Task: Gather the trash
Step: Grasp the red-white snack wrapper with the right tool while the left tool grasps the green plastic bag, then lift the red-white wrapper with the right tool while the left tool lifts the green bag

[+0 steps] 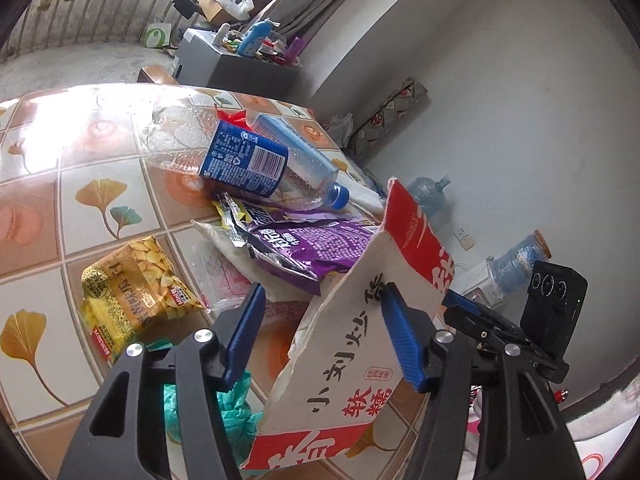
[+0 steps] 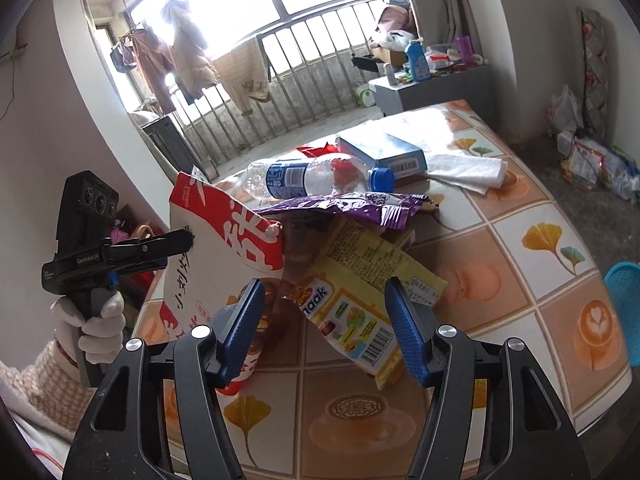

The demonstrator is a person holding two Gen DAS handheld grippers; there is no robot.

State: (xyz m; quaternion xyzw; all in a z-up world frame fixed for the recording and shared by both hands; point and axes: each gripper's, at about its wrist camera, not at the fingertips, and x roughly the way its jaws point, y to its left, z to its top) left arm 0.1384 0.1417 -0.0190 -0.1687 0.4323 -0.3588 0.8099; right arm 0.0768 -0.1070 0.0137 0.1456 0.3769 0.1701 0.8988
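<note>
A red-and-white paper bag (image 1: 344, 364) stands open on the tiled table, also in the right wrist view (image 2: 208, 240). My left gripper (image 1: 322, 328) is open, its right finger touching the bag's wall. Seen from the right wrist view, the left gripper (image 2: 188, 240) reaches the bag's rim. My right gripper (image 2: 324, 328) is open, with a yellow snack wrapper (image 2: 360, 304) between its fingers. A clear plastic bottle (image 1: 256, 160) with a blue label lies on a purple wrapper (image 1: 308, 244). A yellow chip packet (image 1: 132, 296) and crumpled green plastic (image 1: 232, 412) lie near my left gripper.
A blue-white carton (image 2: 384, 152) and a white cloth (image 2: 468, 168) lie farther back on the table (image 2: 540, 280). A blue basket (image 2: 624, 304) stands off the table's right edge. A grey cabinet (image 2: 432, 92) with bottles stands by the balcony railing.
</note>
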